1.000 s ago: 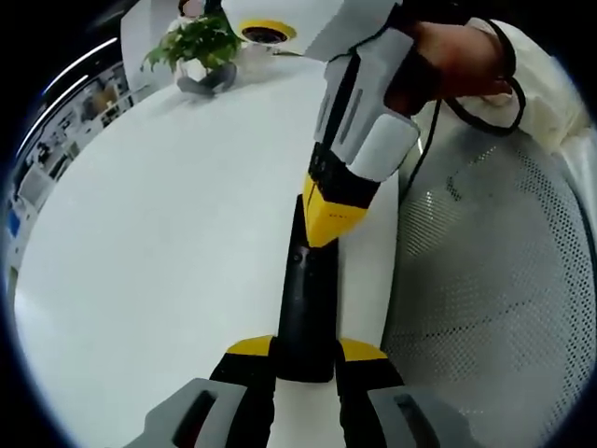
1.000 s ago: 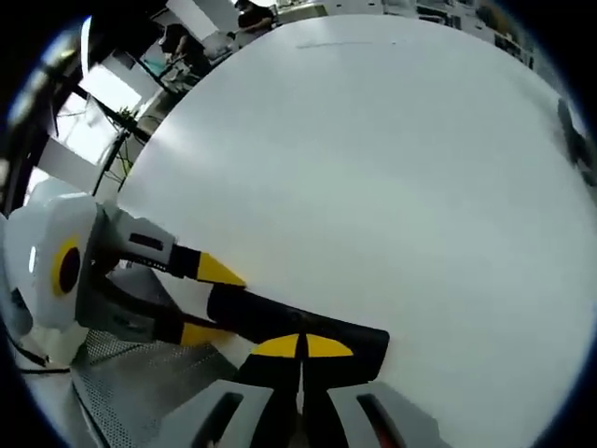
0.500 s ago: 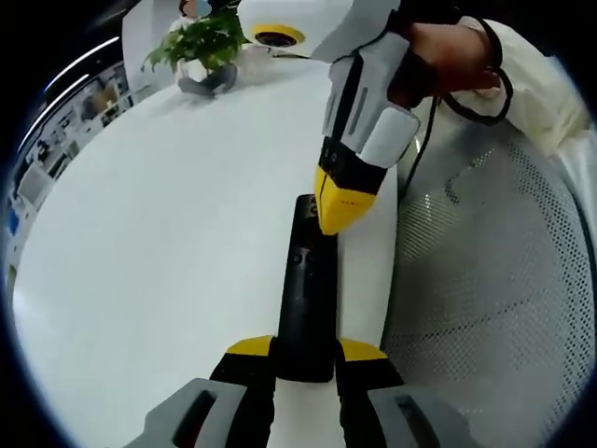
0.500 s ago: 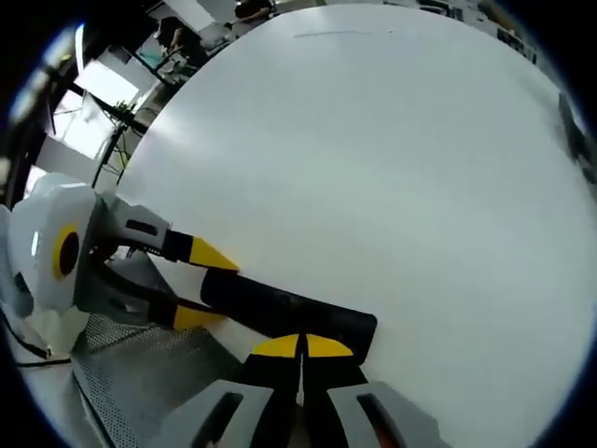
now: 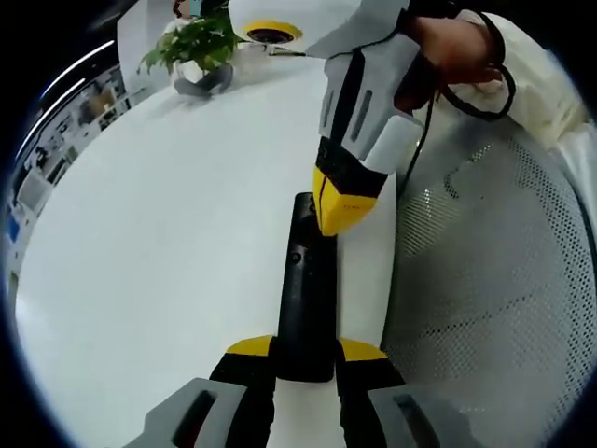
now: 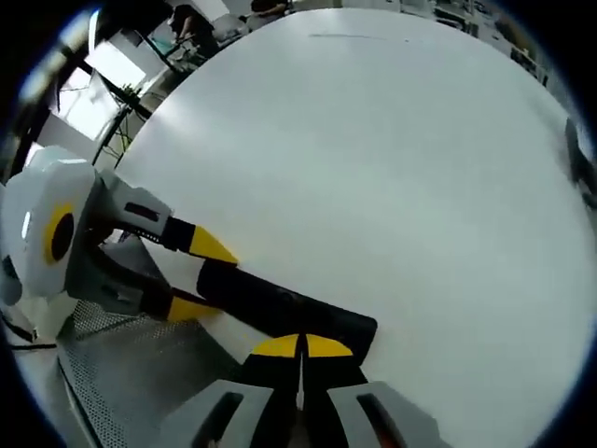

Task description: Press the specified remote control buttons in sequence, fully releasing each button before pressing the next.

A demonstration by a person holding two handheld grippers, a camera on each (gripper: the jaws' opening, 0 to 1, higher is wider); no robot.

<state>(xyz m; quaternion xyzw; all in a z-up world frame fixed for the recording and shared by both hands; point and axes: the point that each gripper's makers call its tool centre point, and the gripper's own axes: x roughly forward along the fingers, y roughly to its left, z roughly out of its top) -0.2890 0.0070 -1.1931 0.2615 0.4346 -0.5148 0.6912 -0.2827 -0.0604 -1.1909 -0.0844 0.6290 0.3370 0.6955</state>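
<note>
A slim black remote (image 5: 303,289) lies lengthwise on the white table (image 5: 168,243), its near end clamped between the yellow-tipped jaws of my left gripper (image 5: 305,351). My right gripper (image 5: 338,213) comes down from the upper right, jaws shut, with its yellow tip at the remote's far end. Whether it touches the remote I cannot tell. In the right gripper view, my right gripper (image 6: 300,347) shows its two tips pressed together just over the remote (image 6: 289,308). The left gripper (image 6: 205,278) grips the remote's other end from the left.
A small potted plant (image 5: 201,51) stands at the table's far edge. A grey mesh chair (image 5: 485,280) sits close to the table's right edge, also seen as the mesh chair (image 6: 131,383). A hand (image 5: 448,56) and pale sleeve hold the right gripper.
The right gripper's tip has moved from the remote's middle buttons toward its far end and lifted slightly. The left gripper keeps the same hold on the remote.
</note>
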